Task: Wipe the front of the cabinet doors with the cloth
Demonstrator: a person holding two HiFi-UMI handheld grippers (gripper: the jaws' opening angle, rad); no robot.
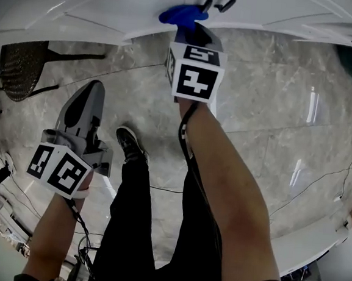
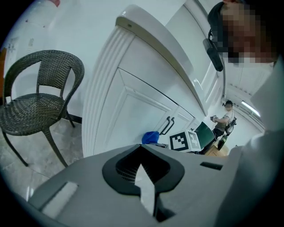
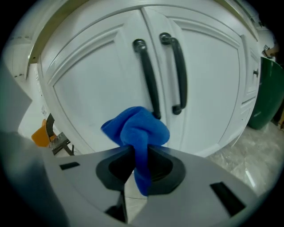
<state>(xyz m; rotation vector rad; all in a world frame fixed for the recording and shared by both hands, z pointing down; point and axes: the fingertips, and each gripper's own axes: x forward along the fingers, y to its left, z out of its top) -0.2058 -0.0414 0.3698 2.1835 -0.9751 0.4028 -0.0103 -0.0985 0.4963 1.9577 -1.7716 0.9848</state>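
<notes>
The blue cloth is bunched and clamped in my right gripper, which is shut on it. The cloth sits against the white left cabinet door, just below the lower end of the left black handle; the right handle is beside it. In the head view the cloth meets the cabinet ahead of my right gripper. My left gripper hangs low to the left over the floor, shut with nothing in it, its jaws pointing toward the cabinet's side.
A dark wicker chair stands left of the cabinet on the marble floor. A green bin is at the right of the doors. The person's legs and shoe are below. Cables trail on the floor.
</notes>
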